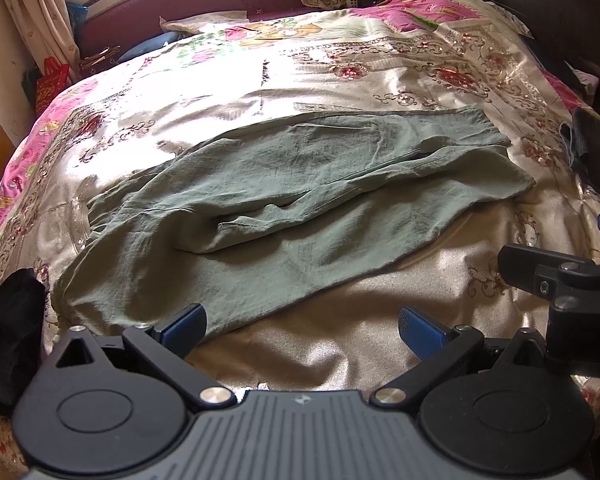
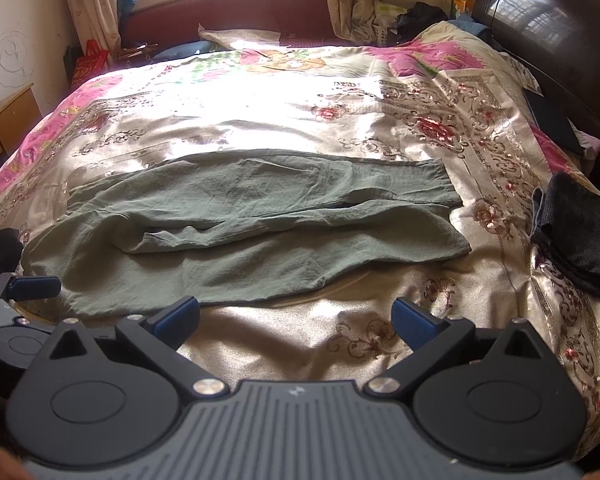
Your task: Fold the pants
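Both tongs, left (image 1: 302, 330) and right (image 2: 296, 320), gape wide, holding nothing; pinch the green pants (image 2: 236, 224) at the near hem corners, gripping both layers.

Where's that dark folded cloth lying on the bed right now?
In the right wrist view, the dark folded cloth lies on the bedspread at the right edge, just right of the green pants and below the dark headboard.

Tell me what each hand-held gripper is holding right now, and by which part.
Nothing. The left hand-held gripper and right hand-held gripper are both open and empty, short of the green pants lying on the bedspread.
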The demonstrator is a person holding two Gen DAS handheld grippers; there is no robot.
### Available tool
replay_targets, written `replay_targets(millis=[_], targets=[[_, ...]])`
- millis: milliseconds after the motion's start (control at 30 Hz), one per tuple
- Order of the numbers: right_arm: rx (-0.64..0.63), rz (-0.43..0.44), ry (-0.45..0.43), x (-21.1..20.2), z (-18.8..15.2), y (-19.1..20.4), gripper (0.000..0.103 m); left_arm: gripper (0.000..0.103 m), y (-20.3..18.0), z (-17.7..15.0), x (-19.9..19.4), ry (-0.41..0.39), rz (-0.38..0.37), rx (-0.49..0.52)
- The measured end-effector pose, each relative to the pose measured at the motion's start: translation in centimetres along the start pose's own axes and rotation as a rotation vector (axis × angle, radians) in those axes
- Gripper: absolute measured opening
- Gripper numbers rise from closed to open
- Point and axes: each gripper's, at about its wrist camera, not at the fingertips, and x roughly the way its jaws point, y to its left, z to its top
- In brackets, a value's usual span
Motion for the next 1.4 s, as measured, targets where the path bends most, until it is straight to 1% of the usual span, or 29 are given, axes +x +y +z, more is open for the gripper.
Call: replay_targets(millis=[400, 633, 1133, 1267, 1400], targets=[[-0.007, -0.009, 0.024, 1.3, 0.6, -0.4, 0.101, 0.103, 0.5, 0.5, 1.1, 0.023, 0.003, -0.029], [-0.010, -0.015, 0.059, 2.3, 0.4, -0.9, 0.101, 0.103, 0.9, 0.6, 1.9, 0.048, 0.011, -0.068], [-0.028, -0.003, 0.119, 4.5, 0.2, -2.1, 0.101, 0.103, 0.4, 0.8, 2.6, 0.066, 0.032, -0.094], [-0.025, 0.007, 0.136, 5.6, 0.3, -2.9, 0.101, 0.103, 0.0, 0.9, 3.1, 0.054, 0.043, -0.073], [0.015, 0.012, 0.151, 7.2, 1.0, -4.9, 0.101, 0.103, -0.5, 1.3, 4.1, 0.039, 0.043, -0.068]])
